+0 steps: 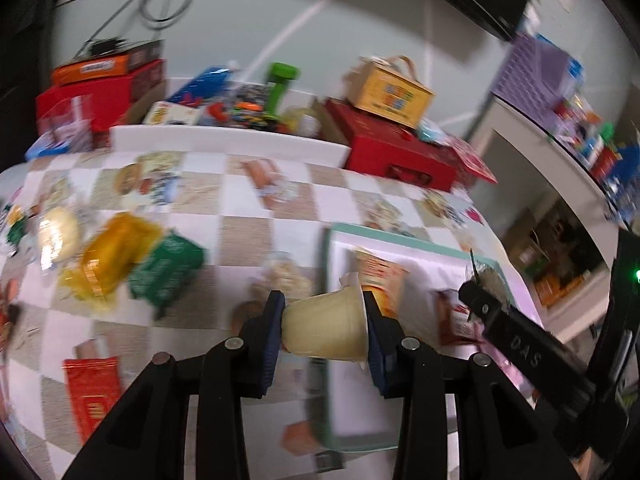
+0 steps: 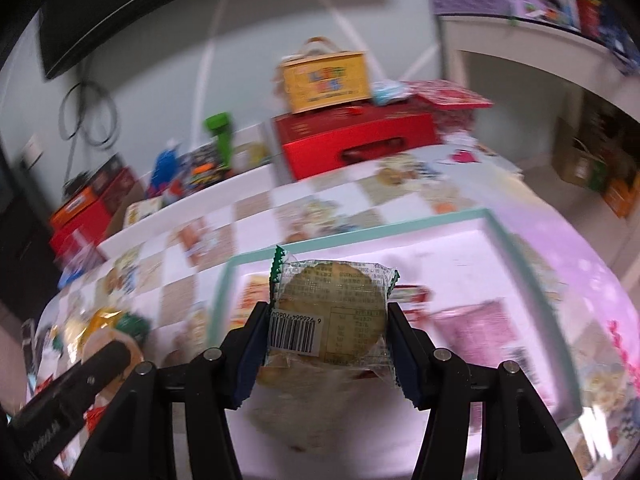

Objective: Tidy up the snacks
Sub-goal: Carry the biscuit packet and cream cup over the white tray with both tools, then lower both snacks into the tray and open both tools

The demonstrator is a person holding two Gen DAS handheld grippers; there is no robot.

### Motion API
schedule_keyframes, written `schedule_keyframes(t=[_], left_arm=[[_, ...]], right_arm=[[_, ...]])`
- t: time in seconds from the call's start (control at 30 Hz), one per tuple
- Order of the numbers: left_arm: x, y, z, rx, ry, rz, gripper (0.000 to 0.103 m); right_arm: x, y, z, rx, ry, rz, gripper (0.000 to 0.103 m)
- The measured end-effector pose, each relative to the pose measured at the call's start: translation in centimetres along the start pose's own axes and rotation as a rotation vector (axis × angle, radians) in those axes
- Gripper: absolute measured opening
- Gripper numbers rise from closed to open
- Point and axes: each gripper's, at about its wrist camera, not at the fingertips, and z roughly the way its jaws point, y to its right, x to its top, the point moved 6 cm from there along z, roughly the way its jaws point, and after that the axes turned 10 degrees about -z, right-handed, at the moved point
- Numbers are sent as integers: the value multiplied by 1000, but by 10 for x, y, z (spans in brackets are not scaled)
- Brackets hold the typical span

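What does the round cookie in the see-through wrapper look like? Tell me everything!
The wrapped cookie is a flat, round, pale golden biscuit sealed in a clear plastic packet with green zigzag edges. Small printed text and a white barcode label cover its face. The right gripper pinches it from both sides, holding it upright in the air above the pale tray with the mint-green rim.

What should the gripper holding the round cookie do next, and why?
Probably lower it a little and let go. The right gripper is shut on the wrapped cookie, which already hangs over the teal-rimmed tray, where other snacks lie. The left gripper, holding a pudding cup, looks next in line.
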Motion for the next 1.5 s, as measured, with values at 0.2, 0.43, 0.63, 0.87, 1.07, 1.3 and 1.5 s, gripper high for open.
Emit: schedule_keyframes(t=[0.2,0.43,0.63,0.87,1.07,1.3,1.5], left_arm=[[-20,35,18,-27,-54,78,39],[-37,59,39,-36,-102,132,39],[-43,66,47,-33,-115,158,39],[-48,73,54,-35,-125,177,39],[-51,78,58,-41,-125,190,39],[-47,76,56,-51,-119,173,46],[-40,68,48,-42,-108,148,50]], right_arm=[[-2,52,-3,-88,-7,62,60],[-7,88,-3,-132,-15,115,60],[-10,94,2,-118,-23,130,60],[-12,84,10,-99,-40,103,60],[-13,79,14,-87,-48,90,61],[-12,79,16,-91,-55,87,69],[-12,78,14,-84,-59,84,69]])
